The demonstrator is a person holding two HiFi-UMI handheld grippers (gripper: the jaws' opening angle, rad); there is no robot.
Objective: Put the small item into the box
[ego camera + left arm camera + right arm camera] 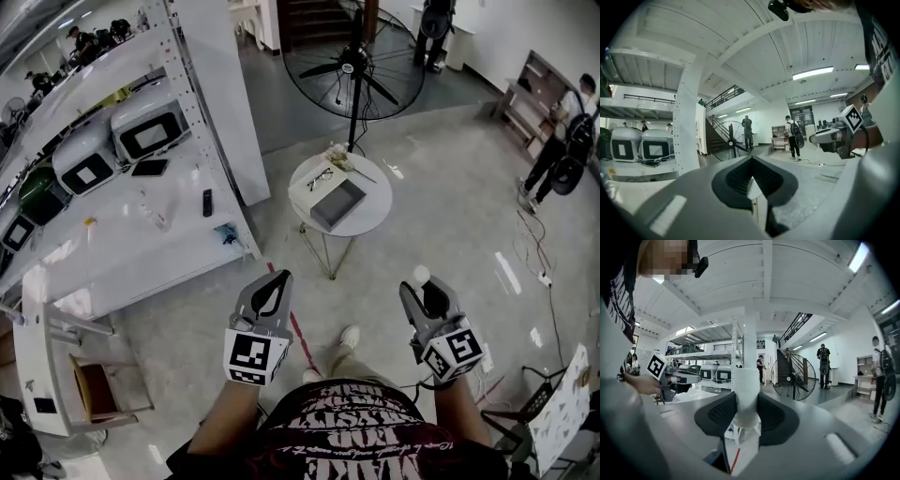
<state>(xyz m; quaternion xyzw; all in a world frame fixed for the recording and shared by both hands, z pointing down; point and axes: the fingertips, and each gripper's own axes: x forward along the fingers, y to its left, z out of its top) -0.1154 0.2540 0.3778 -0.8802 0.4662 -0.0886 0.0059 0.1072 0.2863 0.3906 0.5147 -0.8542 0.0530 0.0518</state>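
Right gripper (424, 287) clamps white rounded item (747, 397) mid-body; item looks light, rigid, smooth, could slip. Left gripper (277, 282) closed, empty. Grey box (337, 203) sits on round table (375, 183).

Pale glossy floor (441, 216); white shelving (141, 253); big standing fan (354, 66).

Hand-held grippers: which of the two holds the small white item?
The right hand-held gripper: the white item is clamped between its jaws. The left hand-held gripper has its jaws closed together, with nothing between them.
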